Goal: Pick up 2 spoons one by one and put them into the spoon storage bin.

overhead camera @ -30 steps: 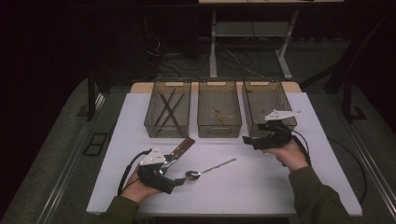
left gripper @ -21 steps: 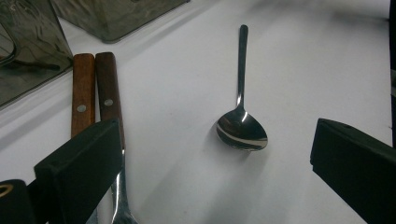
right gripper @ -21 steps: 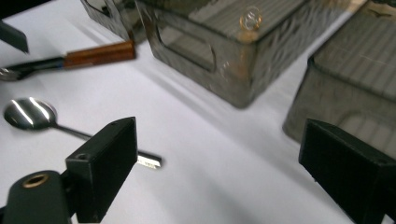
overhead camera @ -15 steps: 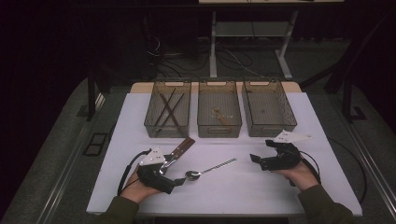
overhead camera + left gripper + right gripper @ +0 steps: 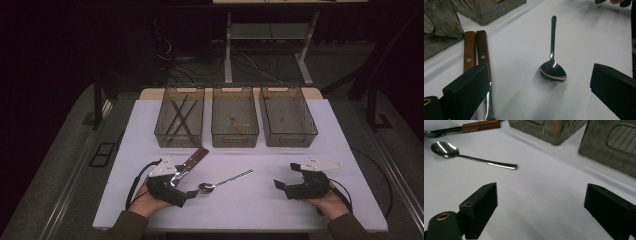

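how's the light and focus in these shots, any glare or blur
High view: dark room, white tabletop lit, slightly soft. Left gripper view: shiny metal spoon sharp with bright glints in its bowl, near black jaws blurred. Right gripper view: the spoon glares, mesh bins soft.

Three clear bins [image 5: 235, 120] in a row, upper centre of the high view, on white tabletop [image 5: 340, 150]. Left bin: dark sticks [image 5: 180, 117]. Middle bin: small brownish item [image 5: 235, 122].
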The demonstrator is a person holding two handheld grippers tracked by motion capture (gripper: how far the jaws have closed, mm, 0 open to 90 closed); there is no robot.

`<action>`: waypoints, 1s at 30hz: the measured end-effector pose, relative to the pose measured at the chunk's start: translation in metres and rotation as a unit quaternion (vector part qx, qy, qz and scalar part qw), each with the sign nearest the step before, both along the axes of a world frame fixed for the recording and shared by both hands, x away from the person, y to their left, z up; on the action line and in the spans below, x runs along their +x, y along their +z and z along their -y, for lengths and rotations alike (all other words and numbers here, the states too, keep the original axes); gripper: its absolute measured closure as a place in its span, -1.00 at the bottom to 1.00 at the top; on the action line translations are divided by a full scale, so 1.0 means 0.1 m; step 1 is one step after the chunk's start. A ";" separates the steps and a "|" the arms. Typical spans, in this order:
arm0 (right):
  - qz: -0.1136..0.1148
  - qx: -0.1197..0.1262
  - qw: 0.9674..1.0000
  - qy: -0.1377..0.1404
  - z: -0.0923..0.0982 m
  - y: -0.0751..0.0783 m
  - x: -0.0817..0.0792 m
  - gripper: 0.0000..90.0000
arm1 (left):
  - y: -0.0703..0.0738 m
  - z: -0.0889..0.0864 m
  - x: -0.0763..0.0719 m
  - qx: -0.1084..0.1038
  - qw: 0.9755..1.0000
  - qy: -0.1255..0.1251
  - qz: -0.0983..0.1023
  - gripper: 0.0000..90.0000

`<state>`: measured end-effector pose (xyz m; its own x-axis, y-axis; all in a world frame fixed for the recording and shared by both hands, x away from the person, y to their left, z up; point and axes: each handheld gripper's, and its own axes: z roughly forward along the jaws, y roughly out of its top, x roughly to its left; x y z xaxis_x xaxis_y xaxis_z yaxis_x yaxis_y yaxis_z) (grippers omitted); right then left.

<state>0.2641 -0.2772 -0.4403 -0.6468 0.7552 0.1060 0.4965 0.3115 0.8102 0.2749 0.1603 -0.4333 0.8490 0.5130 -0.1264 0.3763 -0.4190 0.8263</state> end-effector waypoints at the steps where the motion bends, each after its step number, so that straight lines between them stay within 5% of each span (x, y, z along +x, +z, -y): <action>1: -0.002 -0.001 1.000 0.002 0.01 -0.01 -0.02 -0.75 | 0.00 0.00 0.00 0.001 1.000 0.001 -0.001 -0.96; 18: -0.003 0.002 1.000 0.003 0.07 -0.01 -0.07 -0.75 | 0.11 0.22 0.22 0.002 1.000 0.015 -0.012 -0.61; 26: 0.000 0.001 1.000 0.002 0.07 -0.01 -0.06 -0.75 | 0.09 0.43 0.34 0.005 1.000 -0.007 -0.028 -0.26; 30: 0.002 -0.002 1.000 0.002 0.07 0.00 -0.06 -0.75 | 0.06 0.46 0.29 0.030 0.999 -0.016 -0.038 -0.06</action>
<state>0.2583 -0.2845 -0.4407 -0.6505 0.7528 0.1009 0.4917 0.3162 0.8113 0.3039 0.1147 -0.4268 0.8544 0.4938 -0.1618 0.4230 -0.4799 0.7686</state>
